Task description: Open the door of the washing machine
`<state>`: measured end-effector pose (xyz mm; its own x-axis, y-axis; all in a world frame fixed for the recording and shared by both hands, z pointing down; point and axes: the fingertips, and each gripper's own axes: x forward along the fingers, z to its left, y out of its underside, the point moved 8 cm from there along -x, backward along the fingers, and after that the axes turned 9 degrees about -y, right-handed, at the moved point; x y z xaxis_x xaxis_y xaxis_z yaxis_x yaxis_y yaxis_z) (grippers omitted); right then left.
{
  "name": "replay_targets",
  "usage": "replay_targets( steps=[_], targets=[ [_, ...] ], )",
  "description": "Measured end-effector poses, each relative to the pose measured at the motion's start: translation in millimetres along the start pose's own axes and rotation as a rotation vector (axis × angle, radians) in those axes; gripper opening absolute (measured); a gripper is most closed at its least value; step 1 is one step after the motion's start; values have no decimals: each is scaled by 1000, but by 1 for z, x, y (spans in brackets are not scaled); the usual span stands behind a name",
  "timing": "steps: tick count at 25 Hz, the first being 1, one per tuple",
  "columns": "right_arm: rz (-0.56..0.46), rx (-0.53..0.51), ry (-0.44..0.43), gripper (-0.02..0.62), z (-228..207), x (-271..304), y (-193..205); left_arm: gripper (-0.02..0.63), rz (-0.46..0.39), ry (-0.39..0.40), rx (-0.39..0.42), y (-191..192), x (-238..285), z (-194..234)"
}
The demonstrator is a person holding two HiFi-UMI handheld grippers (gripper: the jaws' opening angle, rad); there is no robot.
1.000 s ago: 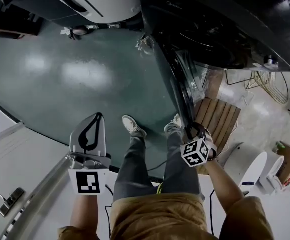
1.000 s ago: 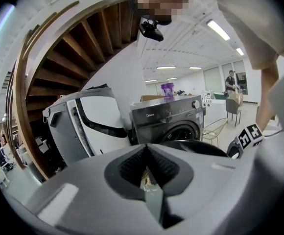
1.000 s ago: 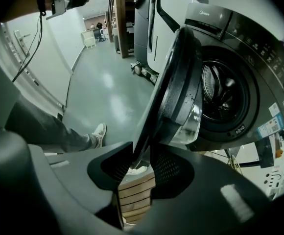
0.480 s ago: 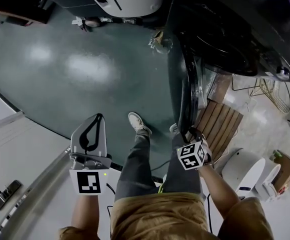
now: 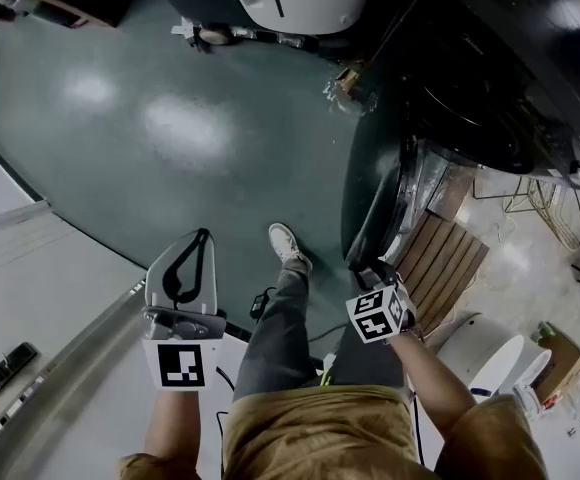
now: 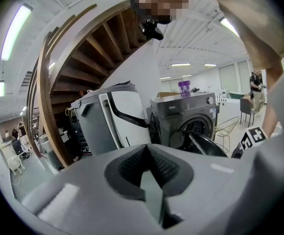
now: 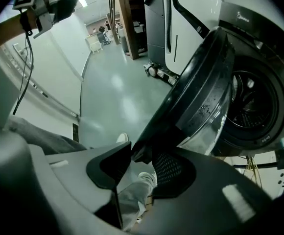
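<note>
Right tongs (image 7: 142,152) gripped the rim of the washing machine (image 7: 259,97) door (image 7: 201,92), the jaws opening with that rim between them. The door stood well ajar. Left tongs (image 6: 147,148) were closed tip to tip, empty.

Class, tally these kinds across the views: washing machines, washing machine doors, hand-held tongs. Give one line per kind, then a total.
washing machine: 1
door: 1
tongs: 2 (left tongs, right tongs)
Total: 4
</note>
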<state>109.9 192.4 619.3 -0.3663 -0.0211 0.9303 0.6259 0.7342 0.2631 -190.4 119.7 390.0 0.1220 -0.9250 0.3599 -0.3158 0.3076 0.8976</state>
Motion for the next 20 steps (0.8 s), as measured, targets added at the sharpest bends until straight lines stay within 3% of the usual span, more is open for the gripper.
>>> replay_targets(
  steps=[20],
  targets=[
    [-40, 97, -37, 133, 55, 35, -81, 60, 40, -125, -59, 42, -54, 72]
  ],
)
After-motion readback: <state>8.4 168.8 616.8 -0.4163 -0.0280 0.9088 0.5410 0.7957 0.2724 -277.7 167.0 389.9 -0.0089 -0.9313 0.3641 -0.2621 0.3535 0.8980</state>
